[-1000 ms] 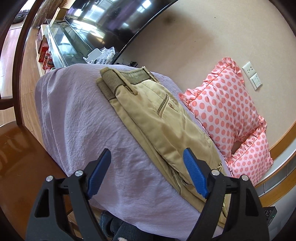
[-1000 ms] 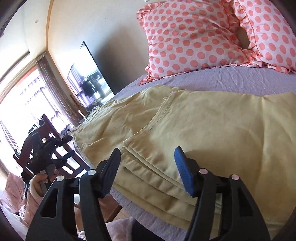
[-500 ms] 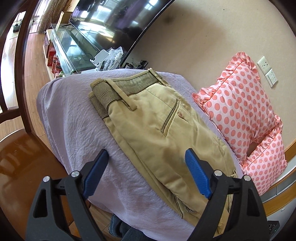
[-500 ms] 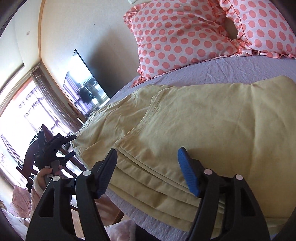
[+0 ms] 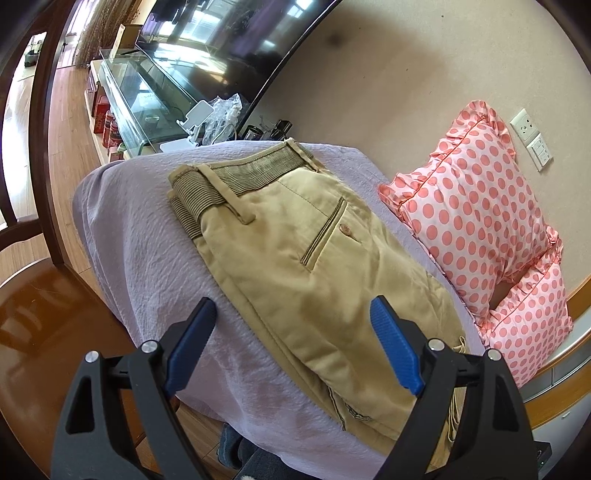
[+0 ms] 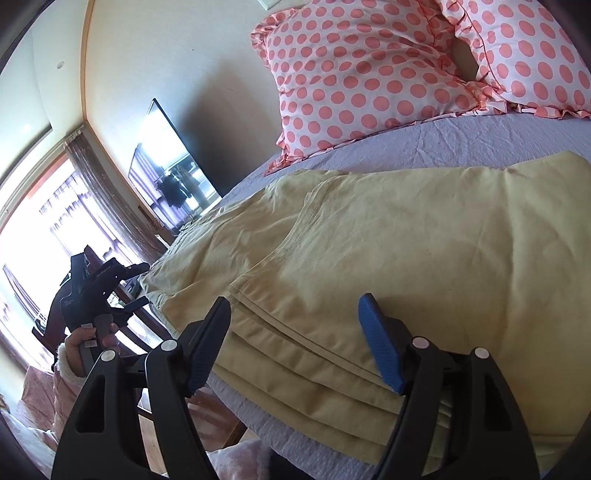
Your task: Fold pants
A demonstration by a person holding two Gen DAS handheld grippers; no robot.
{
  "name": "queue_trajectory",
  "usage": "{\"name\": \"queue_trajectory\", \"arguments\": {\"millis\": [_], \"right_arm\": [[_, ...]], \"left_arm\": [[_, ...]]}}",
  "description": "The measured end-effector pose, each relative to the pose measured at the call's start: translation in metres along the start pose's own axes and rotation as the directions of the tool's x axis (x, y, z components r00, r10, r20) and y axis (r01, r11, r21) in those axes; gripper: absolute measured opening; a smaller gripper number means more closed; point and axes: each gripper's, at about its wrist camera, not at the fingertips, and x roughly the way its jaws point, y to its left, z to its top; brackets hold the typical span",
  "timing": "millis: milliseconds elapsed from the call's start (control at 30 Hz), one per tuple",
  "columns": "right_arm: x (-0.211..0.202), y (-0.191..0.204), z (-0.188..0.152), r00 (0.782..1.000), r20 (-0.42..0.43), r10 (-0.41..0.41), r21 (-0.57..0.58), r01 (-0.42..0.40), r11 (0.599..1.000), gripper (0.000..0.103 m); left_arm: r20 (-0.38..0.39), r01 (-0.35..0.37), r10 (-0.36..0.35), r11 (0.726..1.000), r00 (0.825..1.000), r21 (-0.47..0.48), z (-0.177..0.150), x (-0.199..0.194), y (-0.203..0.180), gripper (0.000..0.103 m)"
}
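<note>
**Khaki pants, folded lengthwise, on lavender bedcover: both tools empty**

Khaki is the item to handle. Entries run from your tools outward.

1. Left gripper (image 5: 291, 347): blue pads spread wide, nothing between them. It hovers over the near long edge of the pants (image 5: 295, 266), about mid-length.
2. Right gripper (image 6: 295, 339): pads likewise spread, holding nothing. It sits just above the stacked hems (image 6: 295, 354), where several layered edges face you.
3. Pants: lying flat on the bedspread (image 5: 140, 236), legs doubled one on the other. The long axis runs along the bed's near edge, from the ribbed waistband (image 5: 236, 177) at your left hand's far end to the hems under your right. A back pocket with button (image 5: 347, 229) faces up.
4. Polka-dot pillows (image 6: 369, 85): beyond the pants, against the wall, not touching them.
5. Television (image 5: 236, 33) and glass stand (image 5: 140, 99): past the bed's end, well apart.

Judgement: the lengthwise fold looks done; a crosswise fold remains. Your right tool is nearer the hems, so that end would most likely travel along the axis toward the waistband. Catch all layers, or the stack may slip apart.
</note>
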Motion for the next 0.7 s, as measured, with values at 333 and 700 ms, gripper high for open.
{"name": "queue_trajectory", "arguments": {"millis": [333, 700], "right_arm": [[-0.001, 0.003, -0.002, 1.000, 0.008, 0.007, -0.013, -0.007, 1.000, 0.077], [-0.003, 0.002, -0.003, 0.999, 0.020, 0.038, -0.015, -0.038, 0.999, 0.077]], "left_arm": [[-0.024, 0.054, -0.054, 0.998, 0.998, -0.026, 0.017, 0.008, 0.000, 0.090], [0.028, 0.059, -0.057, 0.996, 0.998, -0.071, 0.026, 0.017, -0.001, 0.011]]}}
